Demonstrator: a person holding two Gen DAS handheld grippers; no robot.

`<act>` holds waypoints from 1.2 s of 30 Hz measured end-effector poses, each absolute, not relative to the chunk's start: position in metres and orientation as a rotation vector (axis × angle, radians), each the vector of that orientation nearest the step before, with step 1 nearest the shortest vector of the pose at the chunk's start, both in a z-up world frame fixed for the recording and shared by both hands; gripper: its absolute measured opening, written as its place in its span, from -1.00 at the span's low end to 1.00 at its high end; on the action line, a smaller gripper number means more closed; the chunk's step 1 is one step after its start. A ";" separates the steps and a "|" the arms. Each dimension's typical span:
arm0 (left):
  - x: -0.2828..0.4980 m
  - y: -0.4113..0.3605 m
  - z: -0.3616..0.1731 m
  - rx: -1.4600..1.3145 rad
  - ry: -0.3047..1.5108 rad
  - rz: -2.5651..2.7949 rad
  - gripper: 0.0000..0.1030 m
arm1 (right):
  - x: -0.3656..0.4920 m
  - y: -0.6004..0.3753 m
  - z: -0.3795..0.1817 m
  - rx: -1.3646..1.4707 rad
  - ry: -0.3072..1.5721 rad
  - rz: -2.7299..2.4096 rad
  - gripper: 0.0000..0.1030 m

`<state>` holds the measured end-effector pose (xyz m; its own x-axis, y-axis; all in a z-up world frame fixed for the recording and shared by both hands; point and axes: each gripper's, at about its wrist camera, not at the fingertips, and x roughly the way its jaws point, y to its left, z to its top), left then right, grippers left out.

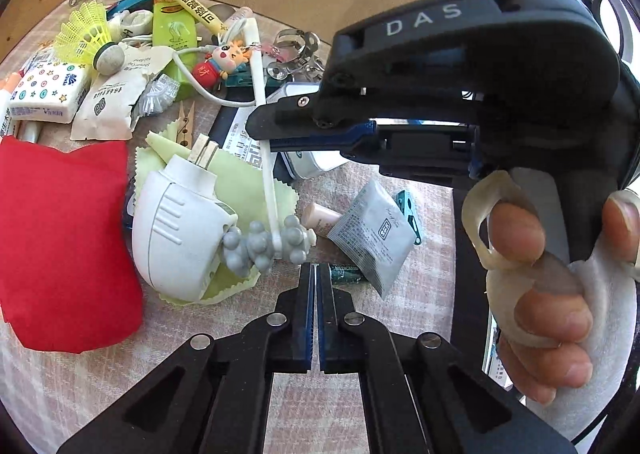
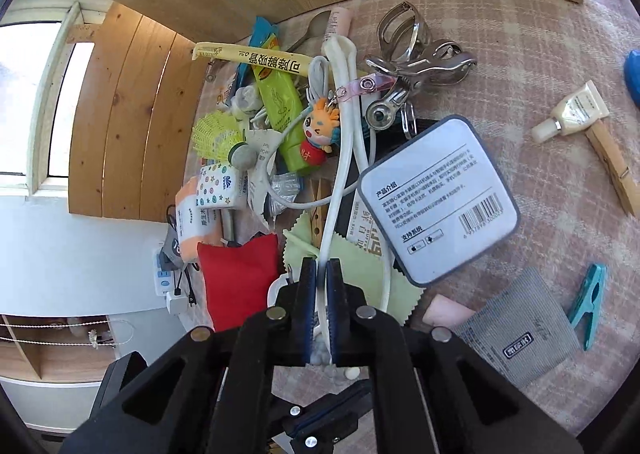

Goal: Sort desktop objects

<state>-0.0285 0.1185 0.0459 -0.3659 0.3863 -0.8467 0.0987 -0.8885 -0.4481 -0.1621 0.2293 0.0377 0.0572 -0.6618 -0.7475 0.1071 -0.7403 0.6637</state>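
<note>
Pressing its two pads together on nothing, the left gripper (image 1: 315, 274) hangs above the checked tablecloth (image 1: 400, 318). Just beyond its tips lie a dark green tube (image 1: 346, 274) and a grey sachet (image 1: 374, 236), and slightly to the left sits the knobbly grey head of a white roller massager (image 1: 266, 242), leaning against a white plug-in device (image 1: 180, 230) on a pale green cloth (image 1: 240, 173). A red pouch (image 1: 64, 238) fills the left side.

The right gripper (image 2: 321, 274) is clamped on one arm of that massager (image 2: 340, 157) (seen from the left camera, it crosses in from the right, a hand (image 1: 552, 290) on its handle). The two white arms run away from its tips through the pile. Right of them, close by, a square card case (image 2: 438, 197) lies label up. Further off are a cartoon doll (image 2: 320, 133), a green tube (image 2: 280, 109), a yellow shuttlecock (image 2: 218, 133) and a metal eyelash curler (image 2: 404, 33). Well to the right rest a teal peg (image 2: 590, 298) and a wooden peg (image 2: 614, 169).
</note>
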 end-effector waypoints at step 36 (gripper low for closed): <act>-0.064 0.142 0.038 -1.646 -0.669 2.421 -0.59 | -0.162 0.223 0.038 1.742 -0.674 -1.657 -0.90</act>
<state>-0.0639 0.1420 0.0380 -0.3923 0.3546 -0.8487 0.1313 -0.8917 -0.4333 -0.1621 0.2231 0.0384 0.0766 -0.7374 -0.6712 0.0599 -0.6685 0.7413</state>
